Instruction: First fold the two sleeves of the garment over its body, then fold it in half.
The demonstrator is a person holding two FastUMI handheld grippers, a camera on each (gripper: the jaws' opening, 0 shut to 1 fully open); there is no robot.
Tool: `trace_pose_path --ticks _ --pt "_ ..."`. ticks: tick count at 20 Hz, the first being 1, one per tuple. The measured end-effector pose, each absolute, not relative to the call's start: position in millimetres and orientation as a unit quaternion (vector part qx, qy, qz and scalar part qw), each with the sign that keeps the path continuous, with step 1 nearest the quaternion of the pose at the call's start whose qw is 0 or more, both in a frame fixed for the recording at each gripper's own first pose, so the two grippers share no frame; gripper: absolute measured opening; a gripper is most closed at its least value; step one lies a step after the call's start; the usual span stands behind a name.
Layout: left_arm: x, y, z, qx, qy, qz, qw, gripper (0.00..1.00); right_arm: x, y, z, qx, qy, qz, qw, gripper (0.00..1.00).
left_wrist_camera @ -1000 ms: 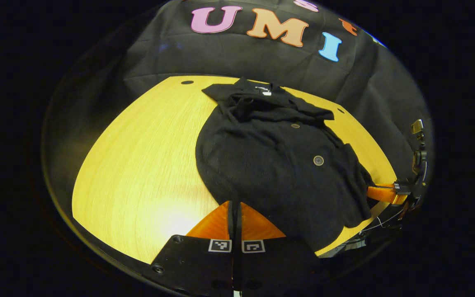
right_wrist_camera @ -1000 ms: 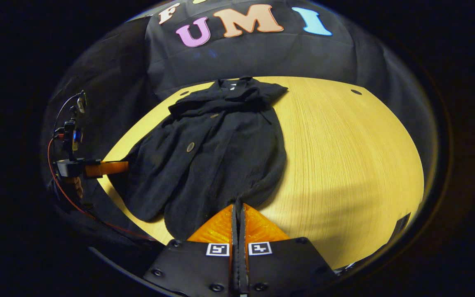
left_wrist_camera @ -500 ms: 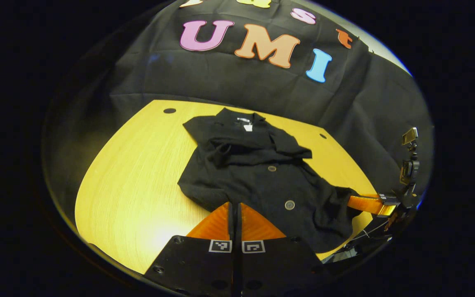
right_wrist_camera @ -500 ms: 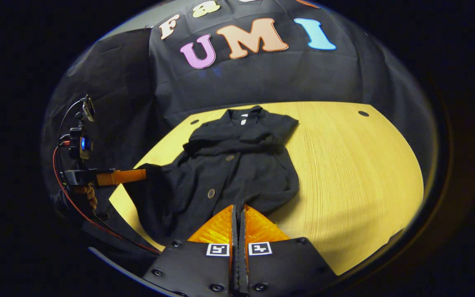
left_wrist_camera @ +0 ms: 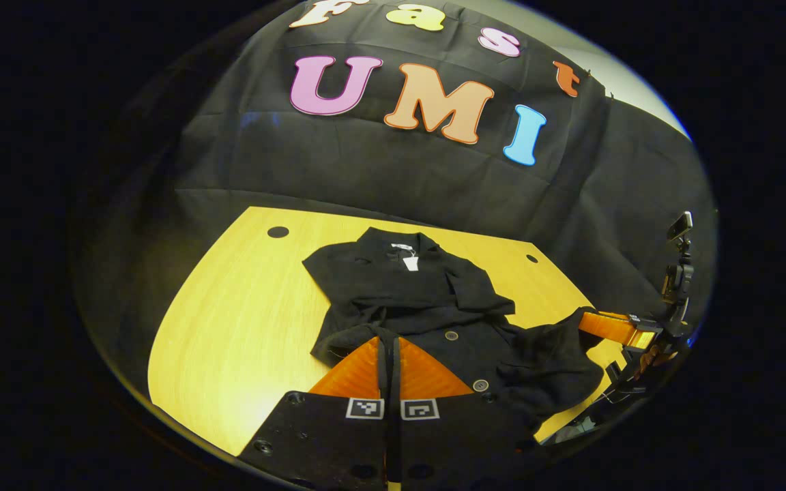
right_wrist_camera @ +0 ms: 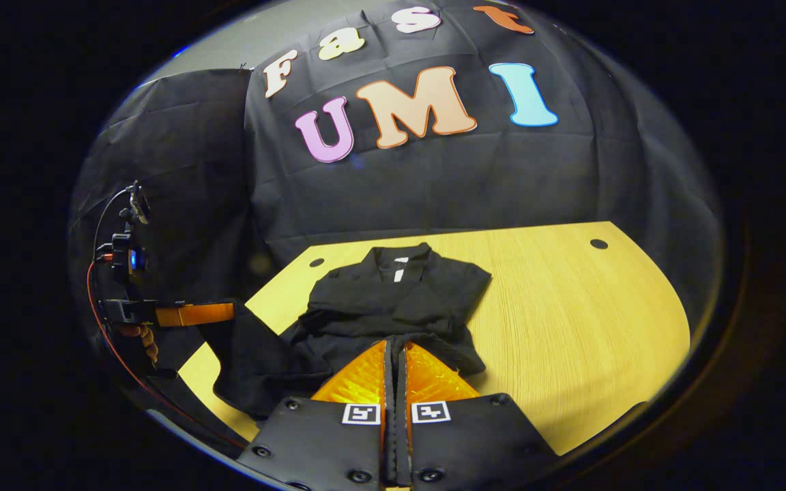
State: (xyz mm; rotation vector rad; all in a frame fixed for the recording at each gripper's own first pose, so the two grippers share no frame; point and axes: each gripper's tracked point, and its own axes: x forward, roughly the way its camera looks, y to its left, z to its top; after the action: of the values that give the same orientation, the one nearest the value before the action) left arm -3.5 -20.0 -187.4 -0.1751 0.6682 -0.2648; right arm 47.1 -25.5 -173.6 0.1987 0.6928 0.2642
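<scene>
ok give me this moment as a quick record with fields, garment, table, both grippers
garment: black buttoned garment, sleeves folded over its body, near hem lifted off the table
collar: at the far end, by the booth wall
table: yellow wood table, garment on it
left gripper: jaws closed on the garment's near hem
right gripper: jaws closed on the near hem at the other corner
stage: fold in half under way, not yet laid down

The right gripper (right_wrist_camera: 395, 354) pinched the hem of the black garment (right_wrist_camera: 393, 303), lifted off the worktop (right_wrist_camera: 570, 320); far left, the left gripper (right_wrist_camera: 226, 312) gripped the hem's other corner.
</scene>
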Motion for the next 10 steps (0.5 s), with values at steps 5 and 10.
trace_pose_path --ticks 5,10 --pt "27.4 -14.2 -179.5 -0.086 0.312 -0.133 0.937 0.0 80.7 -26.1 -153.1 0.095 0.314 0.116 0.938 0.0" --pt "60.9 -14.6 -170.7 -0.093 0.295 -0.139 0.941 0.0 112.0 -27.6 -138.5 0.094 0.297 0.103 0.945 0.02"
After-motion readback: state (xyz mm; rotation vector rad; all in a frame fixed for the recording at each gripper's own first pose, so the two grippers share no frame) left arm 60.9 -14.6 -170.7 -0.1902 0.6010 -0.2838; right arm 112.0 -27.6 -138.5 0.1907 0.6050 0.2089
